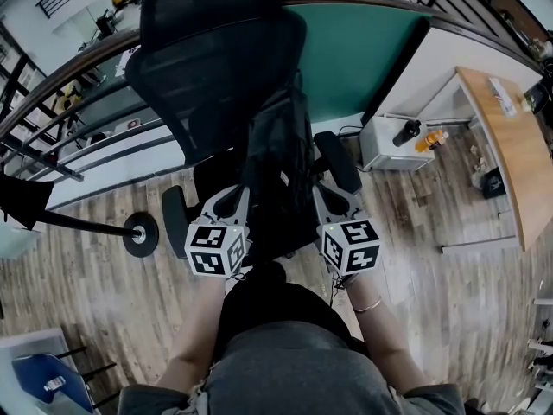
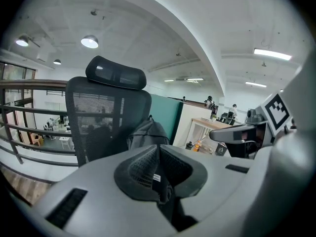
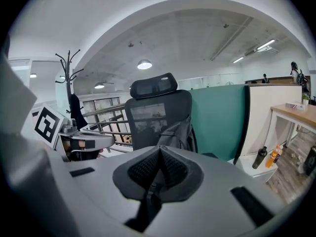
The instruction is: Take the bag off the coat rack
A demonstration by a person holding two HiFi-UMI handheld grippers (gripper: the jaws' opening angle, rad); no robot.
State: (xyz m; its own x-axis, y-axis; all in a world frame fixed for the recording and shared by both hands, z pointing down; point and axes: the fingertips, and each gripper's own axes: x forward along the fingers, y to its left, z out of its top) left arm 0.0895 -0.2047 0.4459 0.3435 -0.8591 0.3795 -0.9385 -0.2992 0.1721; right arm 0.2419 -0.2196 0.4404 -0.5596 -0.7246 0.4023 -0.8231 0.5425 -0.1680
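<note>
My left gripper [image 2: 158, 168] and right gripper [image 3: 157, 169] are each pressed together on a black strap [image 2: 157, 180] of the bag [image 1: 281, 158]. The bag stands upright just ahead of both, top up, leaning on the chair [image 1: 216, 50] backrest. The coat rack [image 3: 69, 80] stands off to my left, and a green partition [image 1: 359, 50] is behind the chair.

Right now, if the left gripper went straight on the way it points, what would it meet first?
Most likely the dark grey fabric backpack propped on the black mesh office chair, just beyond the shut jaws of the left gripper, which pinch a black strap; depth is unclear.
</note>
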